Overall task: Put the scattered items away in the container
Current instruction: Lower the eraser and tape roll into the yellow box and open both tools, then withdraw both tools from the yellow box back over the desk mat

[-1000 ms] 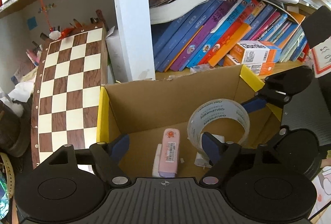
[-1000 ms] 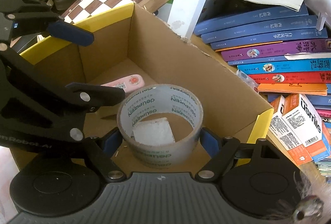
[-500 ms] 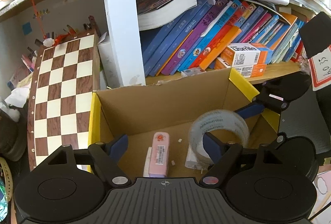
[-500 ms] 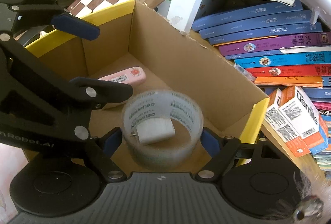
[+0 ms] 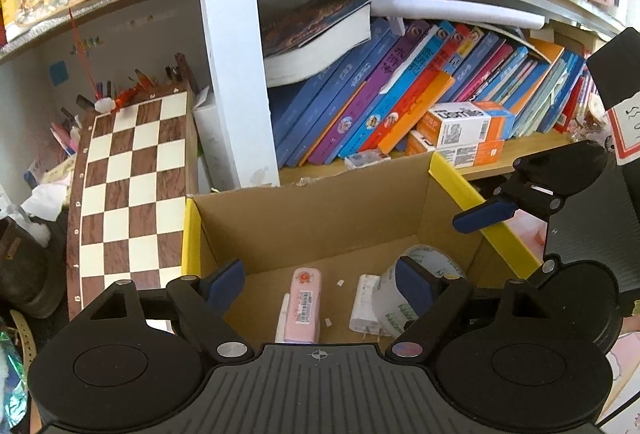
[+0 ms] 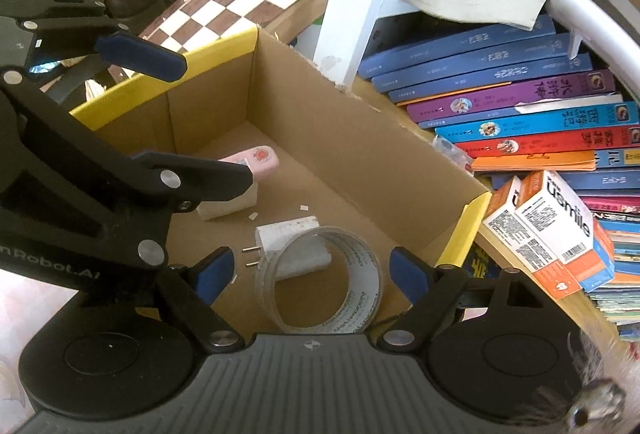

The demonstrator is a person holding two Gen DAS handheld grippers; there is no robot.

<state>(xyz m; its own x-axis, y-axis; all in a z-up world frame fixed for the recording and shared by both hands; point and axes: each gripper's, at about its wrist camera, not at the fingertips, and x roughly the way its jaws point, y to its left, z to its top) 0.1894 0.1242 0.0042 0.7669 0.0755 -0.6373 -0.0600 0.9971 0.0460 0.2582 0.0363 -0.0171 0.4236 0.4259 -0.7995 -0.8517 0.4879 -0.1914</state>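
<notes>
Tape roll point(image 6: 326, 280) lies now on the floor of the cardboard box point(image 6: 352, 137), standing on its edge and leaning on the white charger plug point(image 6: 288, 244), and near them I see the pink case point(image 5: 303, 306) resting on a small white block point(image 6: 226, 203). Both my tongs hang over the box with their fingers apart and nothing between them: the right tongs point(image 6: 310, 272) are just above the tape roll, the left tongs point(image 5: 320, 284) are over the pink case. So I judge that these items are already tidied, and the task looks close to its end. What is left I cannot say with certainty, because no counter or floor around the box shows in either view; the gripper bodies cover the near side. The shelf of leaning books point(image 5: 400, 101) and the chessboard point(image 5: 132, 185) behind the box seem not part of my job. A few small white scraps on the box floor are too small to identify.
</notes>
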